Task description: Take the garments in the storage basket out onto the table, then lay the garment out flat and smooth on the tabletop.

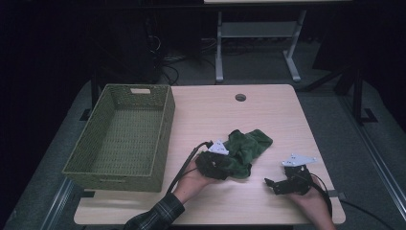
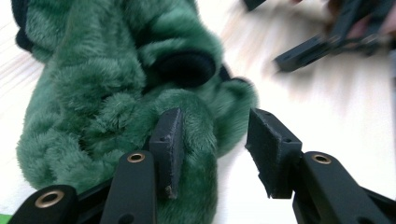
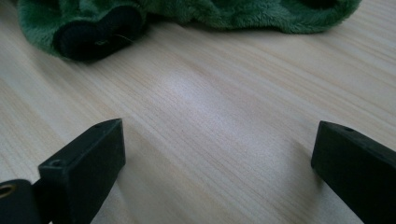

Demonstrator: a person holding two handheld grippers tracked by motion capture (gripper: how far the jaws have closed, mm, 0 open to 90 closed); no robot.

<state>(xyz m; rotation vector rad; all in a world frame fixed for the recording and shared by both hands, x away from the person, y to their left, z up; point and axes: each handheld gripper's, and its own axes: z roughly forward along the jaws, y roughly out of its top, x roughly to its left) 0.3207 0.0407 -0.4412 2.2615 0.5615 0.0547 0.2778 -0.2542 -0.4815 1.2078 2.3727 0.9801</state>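
A crumpled green plush cloth (image 1: pixel 249 143) with black trim lies at the middle of the wooden table (image 1: pixel 215 115). My left gripper (image 1: pixel 222 165) is at the cloth's near-left end. In the left gripper view the cloth (image 2: pixel 102 93) bulges around the left gripper (image 2: pixel 215 126), whose jaws stand open; the left fingertip (image 2: pixel 168 140) presses into the fur and the other is over bare table. My right gripper (image 1: pixel 270 186) hovers to the right of the cloth near the front edge. The right gripper (image 3: pixel 219 135) is wide open over bare wood, with the cloth (image 3: pixel 210 11) beyond it.
An empty green woven basket (image 1: pixel 119 182) stands on the left side of the table. A round cable hole (image 1: pixel 240 97) sits near the far edge. A table frame (image 1: pixel 258 28) stands on the floor behind.
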